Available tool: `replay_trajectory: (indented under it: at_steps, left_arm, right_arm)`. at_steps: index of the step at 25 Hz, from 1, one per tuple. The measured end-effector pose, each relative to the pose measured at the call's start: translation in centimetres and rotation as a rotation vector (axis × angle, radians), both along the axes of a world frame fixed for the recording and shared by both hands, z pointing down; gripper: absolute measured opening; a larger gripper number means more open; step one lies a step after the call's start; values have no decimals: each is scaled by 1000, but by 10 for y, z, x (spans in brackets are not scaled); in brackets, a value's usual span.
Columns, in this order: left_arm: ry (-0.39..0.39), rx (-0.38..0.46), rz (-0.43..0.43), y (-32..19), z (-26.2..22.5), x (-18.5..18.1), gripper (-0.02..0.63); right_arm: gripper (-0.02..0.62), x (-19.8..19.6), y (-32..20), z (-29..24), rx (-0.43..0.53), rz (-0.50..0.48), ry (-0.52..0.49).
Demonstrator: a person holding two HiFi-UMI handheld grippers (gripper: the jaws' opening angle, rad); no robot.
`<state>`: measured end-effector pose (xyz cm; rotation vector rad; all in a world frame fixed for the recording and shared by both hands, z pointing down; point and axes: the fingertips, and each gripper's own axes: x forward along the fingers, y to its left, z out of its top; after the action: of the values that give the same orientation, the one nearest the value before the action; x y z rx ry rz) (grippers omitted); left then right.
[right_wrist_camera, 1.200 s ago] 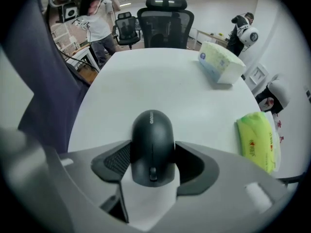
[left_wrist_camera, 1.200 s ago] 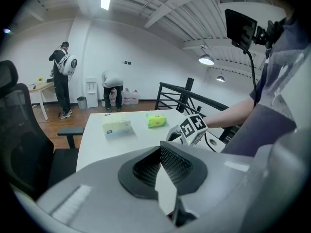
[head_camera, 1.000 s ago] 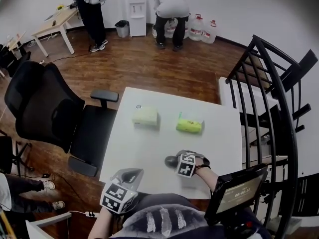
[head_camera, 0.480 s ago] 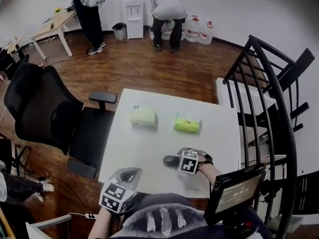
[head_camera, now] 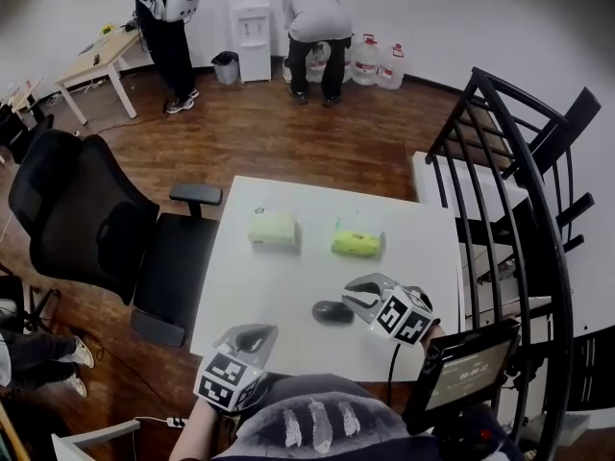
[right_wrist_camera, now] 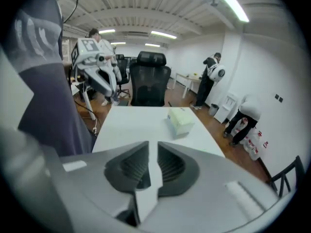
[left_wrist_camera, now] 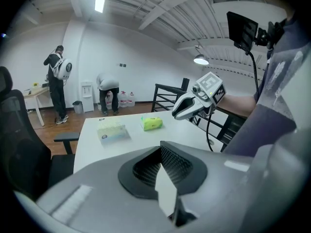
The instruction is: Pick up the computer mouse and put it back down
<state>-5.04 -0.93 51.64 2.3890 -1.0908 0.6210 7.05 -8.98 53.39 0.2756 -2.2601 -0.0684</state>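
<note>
The dark computer mouse [head_camera: 333, 312] lies on the white table [head_camera: 259, 286] near its front edge, with nothing touching it. My right gripper [head_camera: 354, 294] hangs raised just right of the mouse. Its jaws [right_wrist_camera: 153, 147] are closing to a narrow slit, and only bare tabletop shows between them. My left gripper [head_camera: 252, 334] rests at the table's front edge, left of the mouse, its pads [left_wrist_camera: 160, 149] meeting at the tips. Neither gripper view shows the mouse. The right gripper [left_wrist_camera: 194, 103] shows in the left gripper view, and the left gripper [right_wrist_camera: 99, 79] in the right gripper view.
A pale green tissue box [head_camera: 273, 228] and a bright green pack [head_camera: 356, 242] sit at the table's far half. A black office chair [head_camera: 86, 219] stands to the left and a black railing [head_camera: 500, 161] to the right. Two people stand by the far wall.
My right gripper has lifted off the mouse and drifted right. The mouse now lies fully uncovered on the table. The left gripper has stayed put.
</note>
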Motion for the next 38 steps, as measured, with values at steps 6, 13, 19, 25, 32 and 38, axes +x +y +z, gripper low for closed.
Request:
replay_trajectory:
  at_steps: [6, 13, 19, 25, 32, 38]
  left_arm:
    - [-5, -11, 16, 5, 1, 1, 16]
    - [-4, -9, 18, 8, 2, 3, 15]
    - [-2, -6, 11, 5, 3, 1, 15]
    - [-2, -8, 17, 3, 3, 1, 15]
    - [-4, -14, 17, 1, 6, 0, 15]
    - [-11, -17, 21, -2, 7, 1, 16]
  right_arm:
    - [3, -9, 32, -29, -101, 41, -203]
    - [3, -17, 38, -34, -126, 91, -322]
    - [3, -22, 38, -24, -107, 84, -281]
    - [3, -22, 34, -21, -99, 92, -269]
    - [3, -18, 30, -14, -94, 100, -255]
    - [3, -12, 26, -10, -92, 112, -241]
